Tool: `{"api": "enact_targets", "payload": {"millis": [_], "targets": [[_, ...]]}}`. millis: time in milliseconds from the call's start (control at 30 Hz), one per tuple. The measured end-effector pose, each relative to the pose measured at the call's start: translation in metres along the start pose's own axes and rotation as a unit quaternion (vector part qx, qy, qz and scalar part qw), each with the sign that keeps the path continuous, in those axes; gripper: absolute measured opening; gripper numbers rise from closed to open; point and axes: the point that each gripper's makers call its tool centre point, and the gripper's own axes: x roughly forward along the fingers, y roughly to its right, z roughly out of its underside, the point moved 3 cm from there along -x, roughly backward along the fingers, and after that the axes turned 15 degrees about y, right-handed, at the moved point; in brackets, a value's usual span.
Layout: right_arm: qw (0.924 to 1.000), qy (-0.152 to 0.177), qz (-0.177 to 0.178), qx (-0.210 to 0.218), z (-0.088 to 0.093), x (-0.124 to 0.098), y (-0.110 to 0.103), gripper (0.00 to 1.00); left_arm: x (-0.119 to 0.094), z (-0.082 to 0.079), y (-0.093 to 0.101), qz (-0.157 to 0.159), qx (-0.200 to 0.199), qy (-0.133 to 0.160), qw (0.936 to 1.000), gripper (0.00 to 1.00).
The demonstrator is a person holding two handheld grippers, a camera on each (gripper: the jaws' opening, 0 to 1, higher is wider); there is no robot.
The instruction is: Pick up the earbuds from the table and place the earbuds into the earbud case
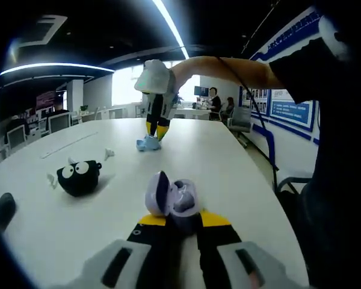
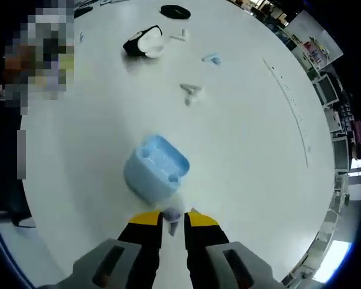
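Right tongs (image 2: 172, 224) pinching a pale earbud (image 2: 173, 217) above the blue case (image 2: 155, 167) could drop it beside the wells, while left tongs (image 1: 175, 218) clamp the purple case (image 1: 173, 197).

A long white bench (image 1: 228, 162) runs toward bright windows (image 1: 125, 84) at the far end of the room. Above it, light strips (image 1: 168, 27) cross a dark ceiling. Beside the bench a wall carries blue-and-white posters (image 1: 289, 108). Office chairs (image 1: 240, 120) stand near the bench's far end, where people sit at monitors (image 1: 201, 91).
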Motion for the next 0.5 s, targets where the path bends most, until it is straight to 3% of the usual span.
{"api": "enact_targets", "payload": {"millis": [500], "targets": [[1.0,0.001,-0.003,0.007,0.0005,0.0036,0.0013,0.13,0.001,0.0004,0.0002,-0.002,0.0,0.0,1.0,0.19]]}}
